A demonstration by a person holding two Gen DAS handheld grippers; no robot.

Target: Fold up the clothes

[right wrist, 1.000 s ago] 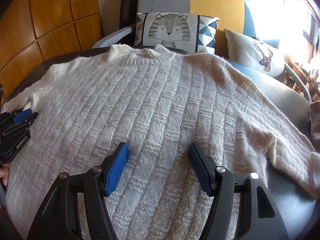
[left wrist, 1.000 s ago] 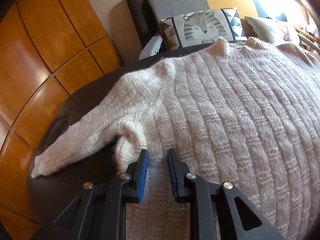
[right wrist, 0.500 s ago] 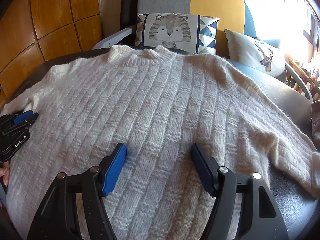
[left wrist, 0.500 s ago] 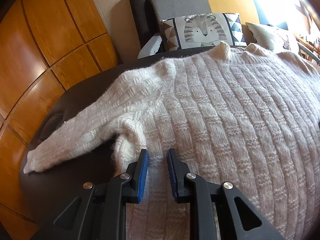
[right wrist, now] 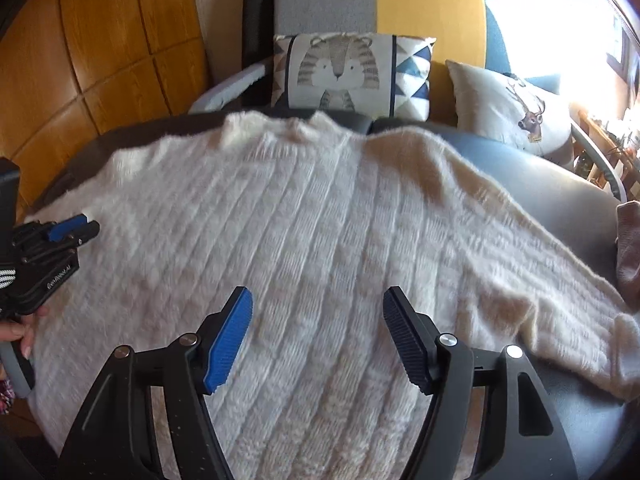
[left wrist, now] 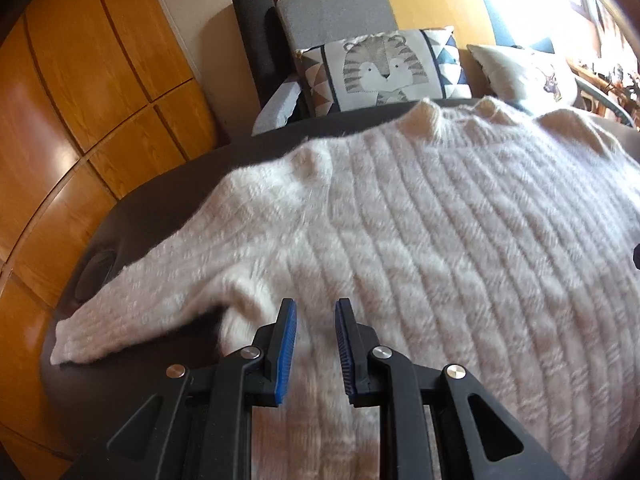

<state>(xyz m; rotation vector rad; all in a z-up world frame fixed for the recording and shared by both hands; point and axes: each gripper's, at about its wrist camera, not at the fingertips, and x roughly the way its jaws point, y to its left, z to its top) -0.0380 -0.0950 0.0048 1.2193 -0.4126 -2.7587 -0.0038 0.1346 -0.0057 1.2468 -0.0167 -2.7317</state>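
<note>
A cream knitted sweater (right wrist: 312, 248) lies spread flat, front up, on a dark worktop (left wrist: 160, 208), with its collar toward the far edge and both sleeves extended outward. The left sleeve (left wrist: 144, 304) runs toward the near left corner of the worktop; the right sleeve (right wrist: 560, 304) runs toward the near right side. The left gripper (left wrist: 316, 346) hangs above the sweater near the left armpit; its fingers stand a narrow gap apart with nothing between them and no grip on the fabric. The right gripper (right wrist: 318, 340) hangs above the lower middle of the sweater; its fingers are spread wide and hold nothing. In the right wrist view, a hand (right wrist: 16, 332) grips the handle of the left gripper at the left edge. Beyond the worktop stands a sofa (right wrist: 420, 4) with a tiger cushion (right wrist: 344, 72) and a deer cushion (right wrist: 508, 108). Wooden panelling (left wrist: 80, 92) covers the left wall.
</note>
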